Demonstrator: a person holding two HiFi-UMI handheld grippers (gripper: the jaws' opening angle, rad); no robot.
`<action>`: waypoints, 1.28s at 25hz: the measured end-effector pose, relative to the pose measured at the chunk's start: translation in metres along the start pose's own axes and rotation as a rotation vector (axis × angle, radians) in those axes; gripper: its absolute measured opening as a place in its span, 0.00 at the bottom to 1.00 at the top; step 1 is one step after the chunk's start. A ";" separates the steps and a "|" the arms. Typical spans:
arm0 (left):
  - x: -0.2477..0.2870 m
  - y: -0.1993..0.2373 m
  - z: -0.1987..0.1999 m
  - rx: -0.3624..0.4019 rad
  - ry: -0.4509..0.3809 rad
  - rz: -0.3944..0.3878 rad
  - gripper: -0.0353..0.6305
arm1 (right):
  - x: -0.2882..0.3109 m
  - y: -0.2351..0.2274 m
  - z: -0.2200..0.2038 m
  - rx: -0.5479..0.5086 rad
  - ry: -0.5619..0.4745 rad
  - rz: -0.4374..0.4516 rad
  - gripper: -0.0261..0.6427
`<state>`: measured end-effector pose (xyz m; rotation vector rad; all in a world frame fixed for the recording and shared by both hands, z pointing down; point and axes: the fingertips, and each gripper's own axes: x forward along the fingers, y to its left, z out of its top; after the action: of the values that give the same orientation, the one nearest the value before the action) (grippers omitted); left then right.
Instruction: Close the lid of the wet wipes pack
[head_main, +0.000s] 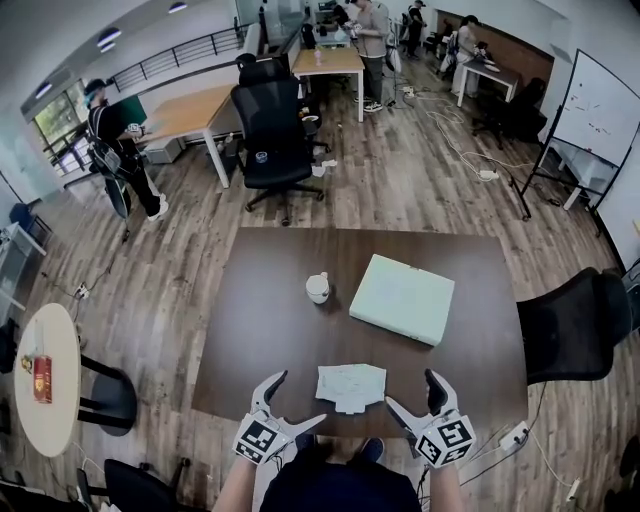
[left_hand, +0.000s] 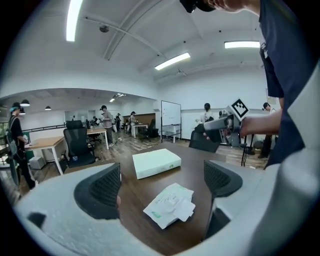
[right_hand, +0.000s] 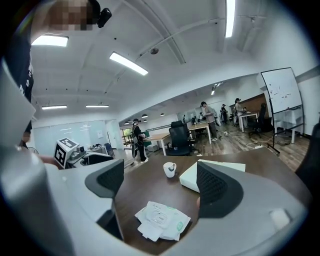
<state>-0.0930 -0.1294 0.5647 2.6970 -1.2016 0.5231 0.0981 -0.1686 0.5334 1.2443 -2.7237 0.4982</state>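
Left gripper (head_main: 300, 398): jaws spread wide, nothing between the pads; just left of the wet wipes pack (head_main: 350, 386).
Right gripper (head_main: 411, 389): jaws equally wide and empty; just right of the pack.
Gripper build: two alike, with pale grey bodies, black ribbed pads and a cube of square markers on each.
Wet wipes pack: one, flat and soft, in crinkled white film with green print; it lies between the two grippers.
Lid (head_main: 352, 405): one white flap, folded out from the pack's near edge, with the oval opening uncovered.
Table (head_main: 270, 300): one, dark brown, smooth and rectangular, under the pack.
Cup (head_main: 318, 288): one, white and round, beyond the pack, slightly left.
Box (head_main: 402, 298): one, pale green, flat and rectangular, beyond the pack to the right, apart from it.
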 end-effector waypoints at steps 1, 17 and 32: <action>0.003 0.001 -0.004 0.019 0.013 -0.013 0.83 | 0.003 0.002 -0.001 -0.001 0.001 -0.004 0.74; 0.076 0.001 -0.104 0.421 0.317 -0.307 0.73 | 0.030 0.015 -0.036 0.018 0.070 -0.015 0.71; 0.136 0.001 -0.204 0.472 0.538 -0.531 0.58 | 0.029 0.011 -0.066 0.023 0.134 -0.050 0.68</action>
<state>-0.0620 -0.1697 0.8042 2.7599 -0.2251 1.4478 0.0680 -0.1601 0.5997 1.2330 -2.5772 0.5866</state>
